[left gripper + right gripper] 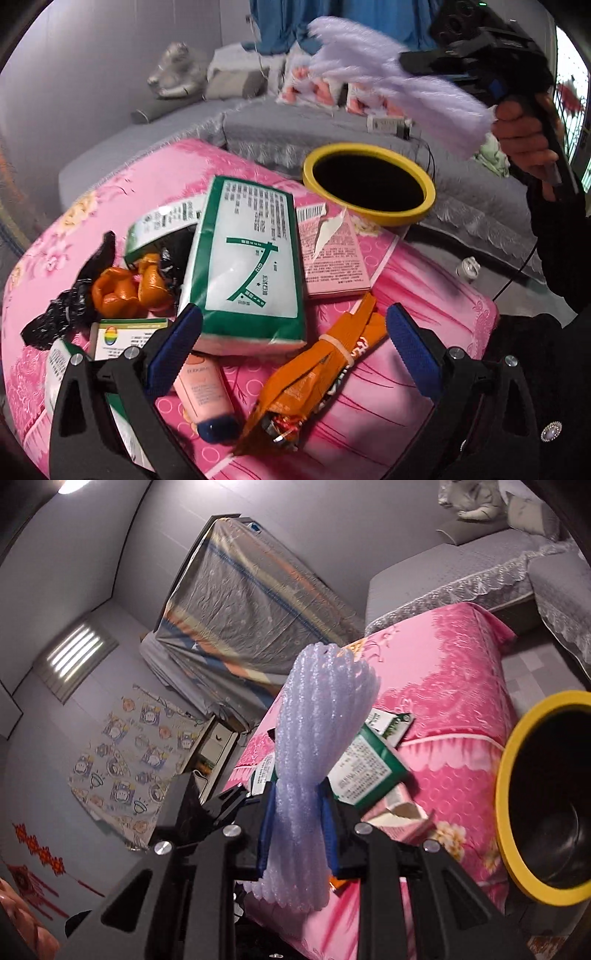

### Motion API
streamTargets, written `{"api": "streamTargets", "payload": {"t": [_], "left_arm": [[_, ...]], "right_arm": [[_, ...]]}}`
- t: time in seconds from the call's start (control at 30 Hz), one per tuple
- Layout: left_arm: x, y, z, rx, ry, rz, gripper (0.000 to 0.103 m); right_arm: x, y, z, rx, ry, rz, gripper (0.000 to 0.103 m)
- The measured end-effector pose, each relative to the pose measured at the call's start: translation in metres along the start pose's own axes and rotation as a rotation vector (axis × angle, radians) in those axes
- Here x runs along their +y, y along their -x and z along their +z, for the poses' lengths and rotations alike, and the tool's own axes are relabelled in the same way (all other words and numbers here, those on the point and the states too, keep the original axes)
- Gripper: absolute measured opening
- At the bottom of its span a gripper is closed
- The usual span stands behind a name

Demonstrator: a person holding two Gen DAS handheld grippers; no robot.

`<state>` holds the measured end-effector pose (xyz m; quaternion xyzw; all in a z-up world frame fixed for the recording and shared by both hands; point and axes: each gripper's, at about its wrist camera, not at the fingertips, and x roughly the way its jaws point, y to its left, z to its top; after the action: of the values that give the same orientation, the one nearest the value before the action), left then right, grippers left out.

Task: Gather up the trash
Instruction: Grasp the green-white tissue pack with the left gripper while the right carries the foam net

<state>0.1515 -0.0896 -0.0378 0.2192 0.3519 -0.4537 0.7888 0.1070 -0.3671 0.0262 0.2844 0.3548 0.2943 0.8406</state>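
My right gripper (299,823) is shut on a roll of pale lilac bubble wrap (321,746) and holds it in the air; it also shows in the left wrist view (399,88), above the yellow-rimmed black bin (369,182). The bin also shows at the right of the right wrist view (517,797). My left gripper (295,339) is open above the pink table (424,302), over an orange snack bag (314,376) and the near end of a green tissue pack (247,266). A pink tube (207,398), orange peel (129,288), a black bag (66,306) and a pink box (332,251) lie around.
A grey sofa (166,129) with cushions runs behind the table. A small card box (122,336) lies at the table's left edge. A plastic-covered cabinet (251,602) stands against the wall. The person's hand and dark sleeve (546,206) are at the right.
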Motion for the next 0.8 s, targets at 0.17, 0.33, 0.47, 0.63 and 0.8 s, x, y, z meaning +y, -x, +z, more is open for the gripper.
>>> {"api": "streamTargets", "payload": {"t": [0.17, 0.33, 0.47, 0.63, 0.8], "left_arm": [[0.005, -0.021, 0.006, 0.071, -0.005, -0.002, 0.095], [0.016, -0.013, 0.010, 0.075, -0.012, 0.070, 0.095], [0.015, -0.026, 0.010, 0.134, -0.026, 0.093, 0.095], [0.018, -0.045, 0.014, 0.187, -0.016, 0.103, 0.095], [0.024, -0.062, 0.016, 0.224, -0.007, 0.111, 0.095]], "right_arm": [[-0.014, 0.007, -0.009, -0.012, -0.027, 0.019, 0.023], [-0.014, 0.004, -0.010, -0.006, -0.034, 0.035, 0.023], [-0.012, -0.001, -0.010, 0.002, -0.027, 0.054, 0.023], [-0.013, -0.005, -0.011, 0.007, -0.030, 0.076, 0.023], [-0.016, -0.002, -0.013, 0.002, -0.038, 0.061, 0.023]]}}
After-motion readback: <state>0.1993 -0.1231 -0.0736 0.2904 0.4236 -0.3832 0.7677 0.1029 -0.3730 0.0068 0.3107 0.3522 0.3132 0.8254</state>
